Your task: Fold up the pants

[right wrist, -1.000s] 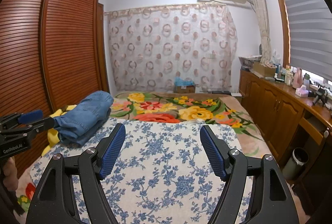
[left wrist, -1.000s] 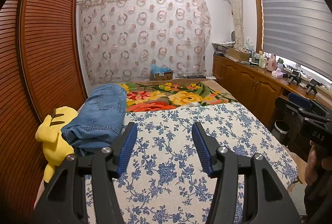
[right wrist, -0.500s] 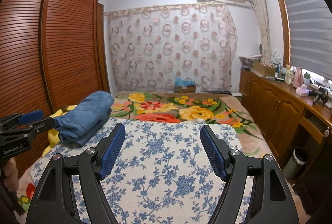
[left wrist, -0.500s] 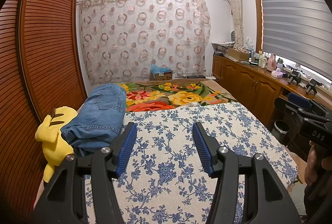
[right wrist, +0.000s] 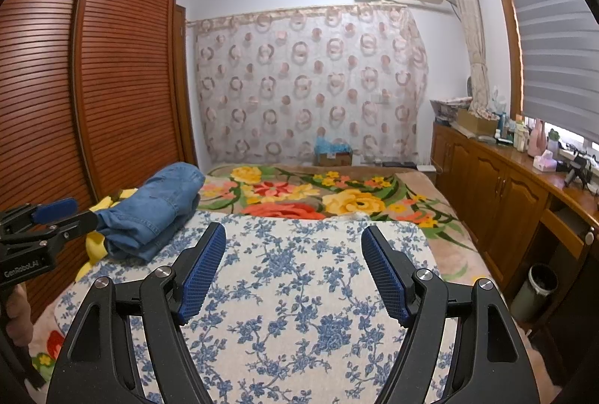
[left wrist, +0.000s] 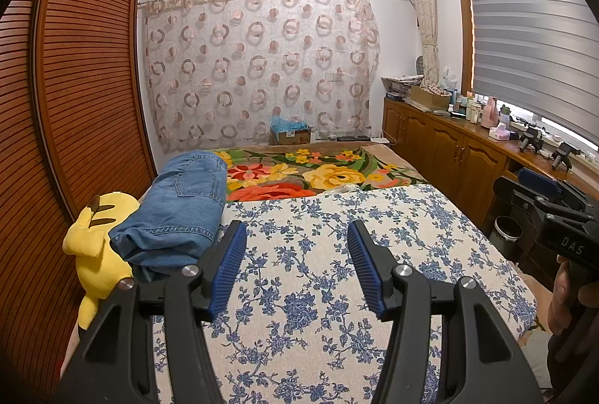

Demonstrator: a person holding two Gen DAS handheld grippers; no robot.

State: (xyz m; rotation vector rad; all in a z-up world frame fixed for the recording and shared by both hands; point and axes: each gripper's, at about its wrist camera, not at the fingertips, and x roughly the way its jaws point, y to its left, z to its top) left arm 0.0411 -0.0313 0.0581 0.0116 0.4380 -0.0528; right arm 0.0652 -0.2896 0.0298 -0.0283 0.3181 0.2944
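Nothing moved; left gripper (left wrist: 295,263) marked "GenRobot.AI" and right gripper (right wrist: 292,267) marked "DAS" hover with jaws released.

Blue denim pants (left wrist: 179,205) lie on a matt floral cloth bedspread (left wrist: 322,254), glossy slatted wood wardrobe (left wrist: 75,97) at nine o'clock.

wardrobe (left wrist: 75,85) left | curtain (left wrist: 262,67) back wall | cabinets (left wrist: 449,157), blind (left wrist: 531,40) right

White letters "DAS" stand on the black body of the right gripper (left wrist: 539,196), right of the left gripper's fingers (left wrist: 228,265); "GenRobot.AI" stands on the left gripper (right wrist: 56,213), left of the right's fingers.
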